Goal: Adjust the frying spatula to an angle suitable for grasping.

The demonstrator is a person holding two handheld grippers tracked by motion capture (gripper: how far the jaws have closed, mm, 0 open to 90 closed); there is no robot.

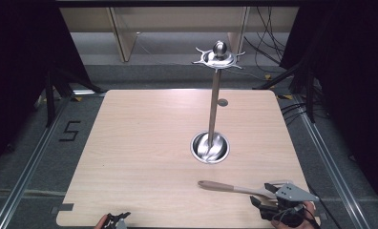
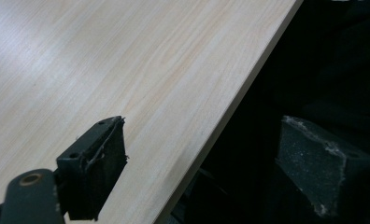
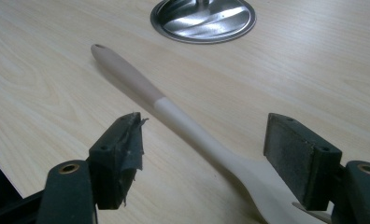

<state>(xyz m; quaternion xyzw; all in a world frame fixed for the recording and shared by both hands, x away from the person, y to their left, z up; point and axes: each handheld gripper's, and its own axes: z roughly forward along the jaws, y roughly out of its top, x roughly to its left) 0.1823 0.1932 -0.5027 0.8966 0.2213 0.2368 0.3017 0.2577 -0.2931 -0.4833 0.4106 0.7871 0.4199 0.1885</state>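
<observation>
Right tongs (image 3: pixel 204 158) wide apart round spatula (image 3: pixel 192 130), no grip; floor mark "5" (image 1: pixel 70 130).

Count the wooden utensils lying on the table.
1. A wooden spatula lies near the table's front right edge, its handle pointing left; its blade end sits between the right gripper's open jaws, which may hide part of it.

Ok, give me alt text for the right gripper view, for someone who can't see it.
A wooden spatula lies flat on a pale wooden table, running between the open black jaws of the right gripper, which do not press on it. Its darker handle end points toward the round metal base of a stand farther back.
</observation>
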